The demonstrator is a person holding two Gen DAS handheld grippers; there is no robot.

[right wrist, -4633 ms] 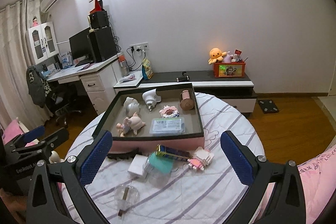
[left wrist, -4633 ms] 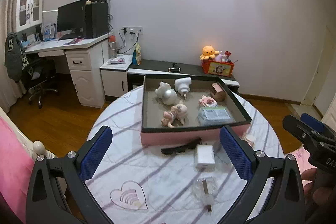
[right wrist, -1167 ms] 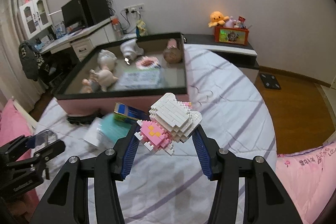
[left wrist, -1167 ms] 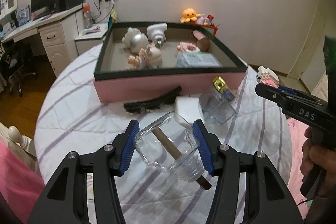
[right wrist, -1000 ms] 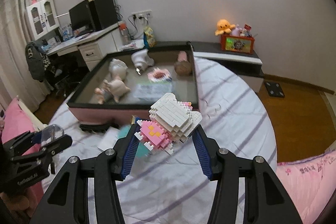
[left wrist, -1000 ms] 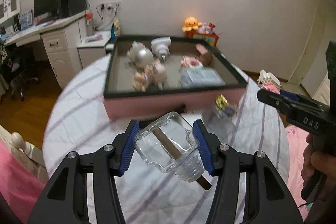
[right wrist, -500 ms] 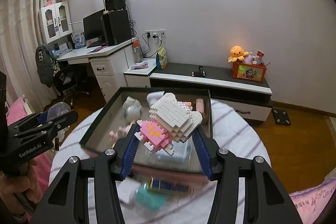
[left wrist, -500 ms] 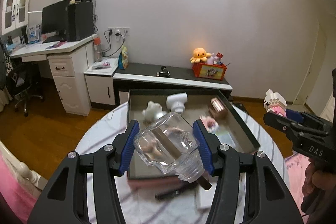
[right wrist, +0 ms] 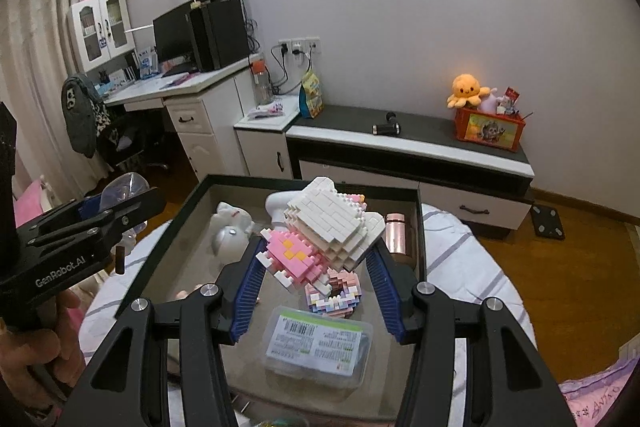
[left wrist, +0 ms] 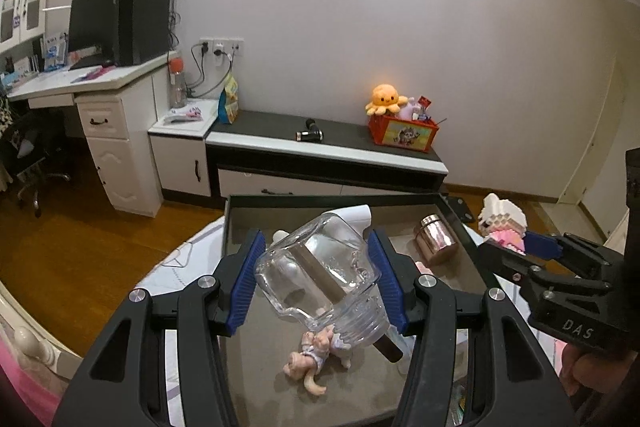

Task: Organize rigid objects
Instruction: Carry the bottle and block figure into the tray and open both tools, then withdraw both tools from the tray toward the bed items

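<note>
Since both loads were headed for the tray [left wrist: 236, 223], the left tool [left wrist: 316, 281] hung over its near half clamping a glass bottle [left wrist: 320, 271], while the right tool [right wrist: 316, 273] pinched a brick figure [right wrist: 324, 231] above the tray's middle, probably for dropping in.

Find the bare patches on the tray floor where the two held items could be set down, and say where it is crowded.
Bare tray floor runs along its left wall, beside the doll. The right side is crowded: plastic case, brick donut, pink tin.
</note>
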